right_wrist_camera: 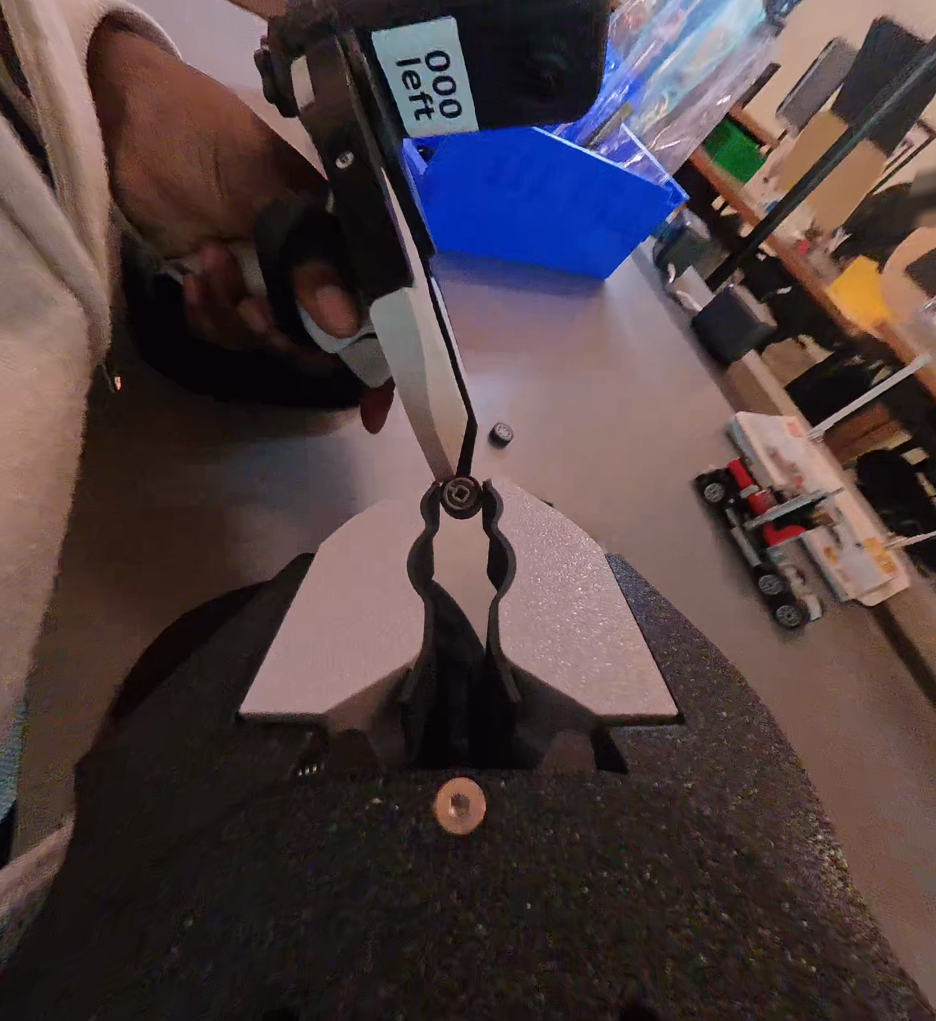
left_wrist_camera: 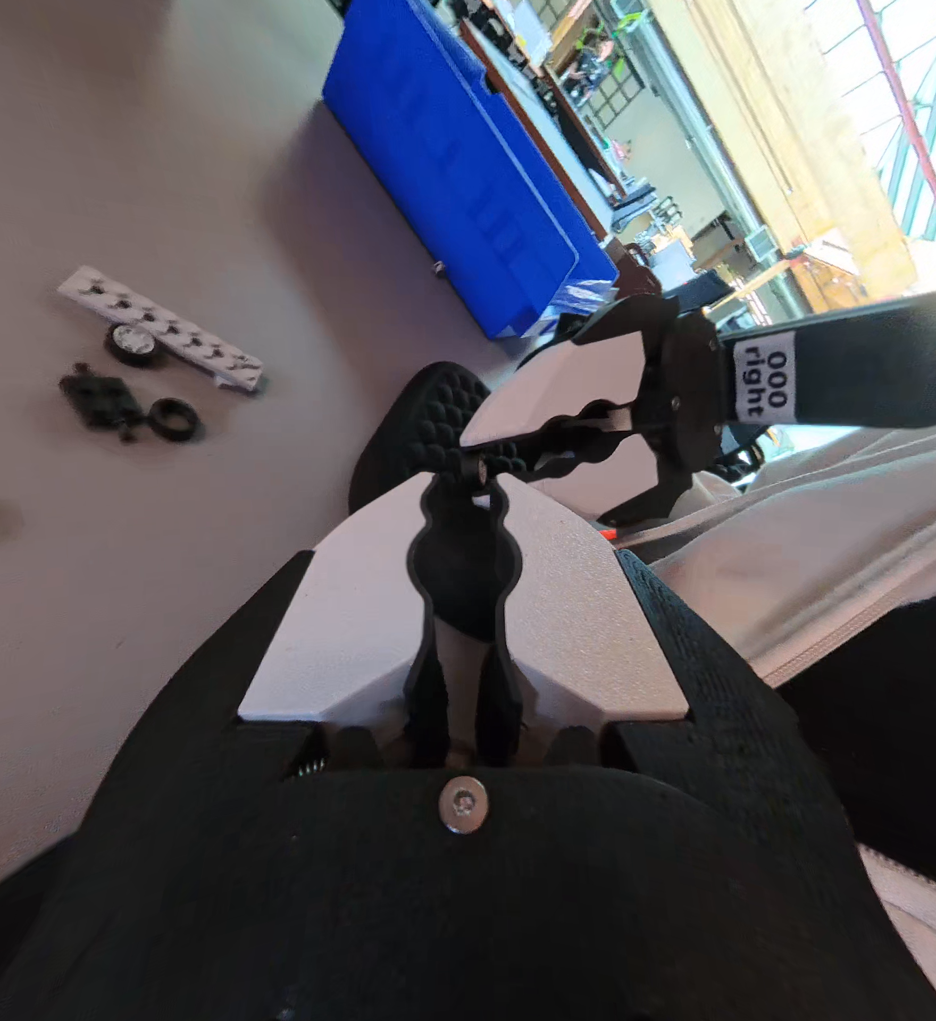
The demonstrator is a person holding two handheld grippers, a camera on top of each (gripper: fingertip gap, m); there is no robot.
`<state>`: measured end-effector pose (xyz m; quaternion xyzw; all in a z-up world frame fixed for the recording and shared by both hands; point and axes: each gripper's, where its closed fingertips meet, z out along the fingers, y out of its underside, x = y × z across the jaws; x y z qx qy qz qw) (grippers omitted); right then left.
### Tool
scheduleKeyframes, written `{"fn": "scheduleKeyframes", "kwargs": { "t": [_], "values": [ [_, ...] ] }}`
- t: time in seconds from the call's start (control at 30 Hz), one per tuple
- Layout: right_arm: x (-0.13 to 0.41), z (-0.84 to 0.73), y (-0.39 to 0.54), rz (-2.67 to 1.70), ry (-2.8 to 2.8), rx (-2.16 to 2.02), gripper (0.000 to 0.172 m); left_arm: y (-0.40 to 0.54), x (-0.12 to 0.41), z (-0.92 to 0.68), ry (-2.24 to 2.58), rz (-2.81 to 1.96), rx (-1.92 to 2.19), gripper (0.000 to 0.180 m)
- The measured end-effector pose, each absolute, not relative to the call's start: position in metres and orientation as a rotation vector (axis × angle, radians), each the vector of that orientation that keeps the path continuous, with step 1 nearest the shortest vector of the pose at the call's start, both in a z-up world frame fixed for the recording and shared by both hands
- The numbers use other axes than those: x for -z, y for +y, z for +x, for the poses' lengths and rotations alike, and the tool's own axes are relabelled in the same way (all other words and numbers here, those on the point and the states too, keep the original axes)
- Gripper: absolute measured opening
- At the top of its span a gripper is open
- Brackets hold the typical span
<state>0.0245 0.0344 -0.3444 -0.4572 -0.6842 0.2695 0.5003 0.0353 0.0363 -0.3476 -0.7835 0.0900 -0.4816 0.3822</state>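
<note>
Tabletop [right_wrist_camera: 593, 359]: pale grey, carrying everything here.
Blue bin [right_wrist_camera: 537, 210]: the largest thing, at the far edge.
Toy vehicle [right_wrist_camera: 753, 547]: partly built, red and grey with small wheels, beside a printed booklet [right_wrist_camera: 819, 497] toward the right edge.
White studded plate [left_wrist_camera: 162, 329]: well apart on the left side, with loose black parts and a rubber tyre [left_wrist_camera: 175, 420] just beside it.
Right gripper [right_wrist_camera: 460, 500]: jaws pinching a small black wheel [right_wrist_camera: 459, 499] by its tread, hub facing the camera, held above the tabletop.
Left gripper [left_wrist_camera: 477, 475]: jaws nearly together, tips closed on the same wheel from the other side (both pads look pressed).
Handling, by judgement: light, stiff hub, grippy tread; hold across the tread.
Spare wheel [right_wrist_camera: 501, 432]: lying alone behind.
</note>
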Motion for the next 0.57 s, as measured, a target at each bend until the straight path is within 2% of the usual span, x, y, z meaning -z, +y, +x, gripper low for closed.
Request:
{"fn": "scheduleKeyframes", "kwargs": {
  "t": [0.1, 0.27, 0.47, 0.57],
  "values": [
    [0.341, 0.024, 0.032, -1.077, -1.64, -0.642, 0.014, 0.038, 0.344, 0.04, 0.282, -1.966, 1.215, 0.009],
    [0.335, 0.025, 0.031, -1.064, -1.592, -0.716, 0.015, 0.035, 0.339, 0.043, 0.315, -1.918, 1.241, 0.007],
    [0.303, 0.031, 0.034, -1.347, -1.237, -1.559, 0.021, 0.03, 0.318, 0.041, 0.362, -1.73, 1.258, 0.007],
    [0.308, 0.029, 0.029, -1.392, -1.269, -1.65, 0.015, 0.028, 0.314, 0.042, 0.377, -1.693, 1.265, 0.007]
  ]
}}
